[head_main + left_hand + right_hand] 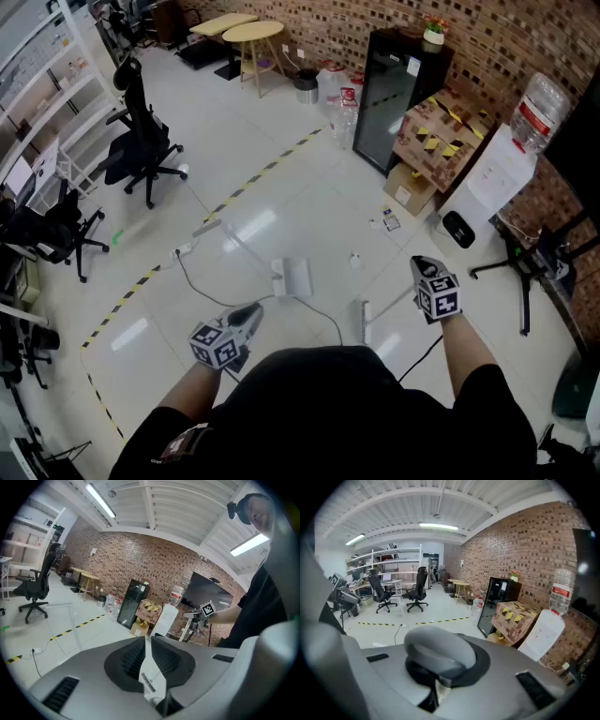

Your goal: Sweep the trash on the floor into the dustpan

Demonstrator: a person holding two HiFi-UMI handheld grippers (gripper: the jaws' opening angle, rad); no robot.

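While in right fingers, broom handle; in left, white strip.

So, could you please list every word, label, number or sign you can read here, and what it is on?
No text can be read in any view.
Red label on the clear water-cooler bottle: too small.
White sticker on the black glass-door fridge: too small.
Brown cardboard boxes: yellow-and-black marks only.
Square-marker cubes on the left gripper and right gripper: patterns, not words.
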